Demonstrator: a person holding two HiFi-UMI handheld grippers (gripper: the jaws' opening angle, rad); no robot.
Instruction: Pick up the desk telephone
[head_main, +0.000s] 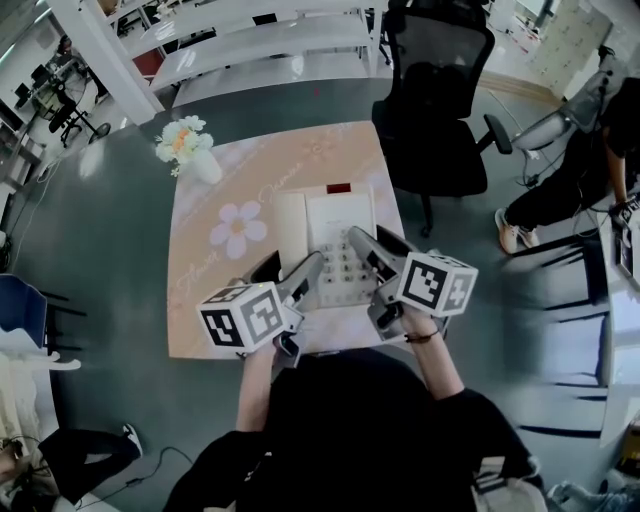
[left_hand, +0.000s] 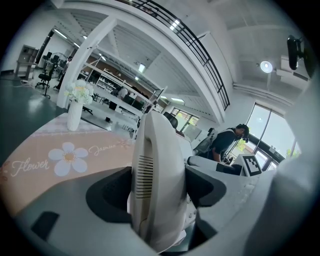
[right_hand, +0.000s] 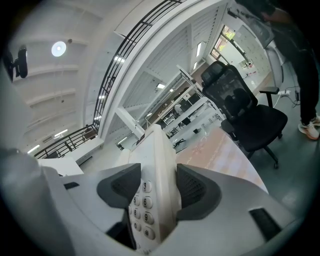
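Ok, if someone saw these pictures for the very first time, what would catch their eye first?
The white telephone in the middle of the pink flowered tablecloth, with the left gripper and right gripper both clamped on its near end. Next, the vase of white flowers at the cloth's far left corner and the black office chair beyond its far right.

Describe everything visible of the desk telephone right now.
The desk telephone is off-white plastic, with a handset cradled on its left, a numbered keypad and a small dark red window at its far end. It lies over the peach flower-print cloth. The left gripper is shut on its handset side, the right gripper on its keypad edge. Whether it is lifted yet cannot be told.
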